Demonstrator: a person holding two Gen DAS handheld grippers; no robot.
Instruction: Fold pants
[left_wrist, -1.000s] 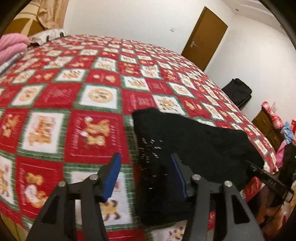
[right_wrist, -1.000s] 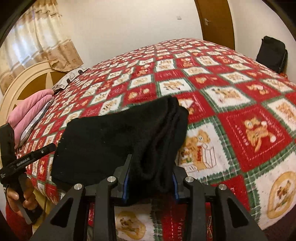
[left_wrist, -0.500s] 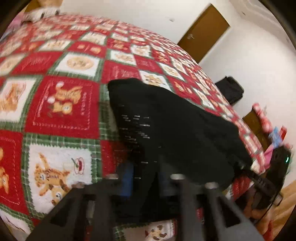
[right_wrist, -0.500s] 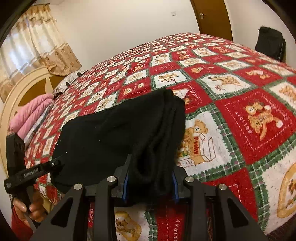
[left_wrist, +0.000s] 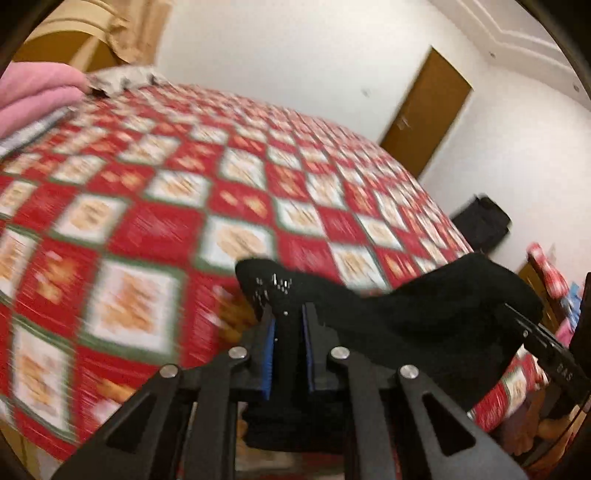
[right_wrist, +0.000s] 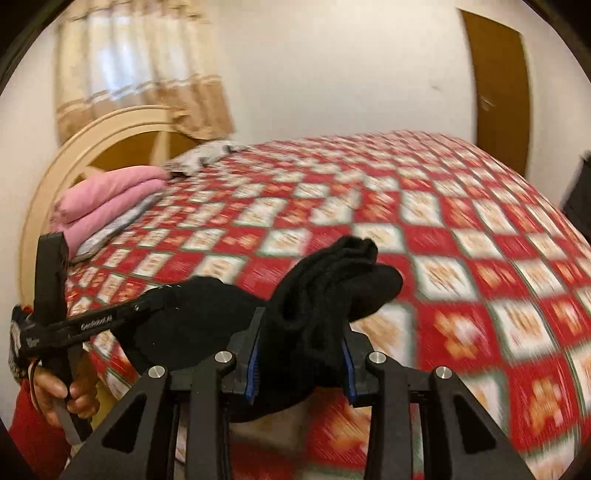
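The black pants (left_wrist: 424, 325) are folded into a thick bundle and hang lifted above the near edge of the bed. My left gripper (left_wrist: 287, 314) is shut on their left end. My right gripper (right_wrist: 299, 325) is shut on the bunched right end of the pants (right_wrist: 325, 288). The fabric sags between the two grippers. In the right wrist view the left gripper (right_wrist: 155, 306) shows at the left, held by a hand (right_wrist: 70, 391). The other gripper's arm shows at the right edge of the left wrist view (left_wrist: 546, 354).
The bed carries a red, white and green quilt (left_wrist: 166, 221) with bear squares. Pink folded bedding (right_wrist: 107, 199) and a pillow lie by the cream headboard (right_wrist: 110, 129). A brown door (left_wrist: 424, 110), a black bag (left_wrist: 480, 225) and a dresser (left_wrist: 535, 277) stand at the far right.
My left gripper closed on the pants' left end. Both grippers then lifted the bundle off the quilt, and both views have tilted up; the quilt is blurred by motion.
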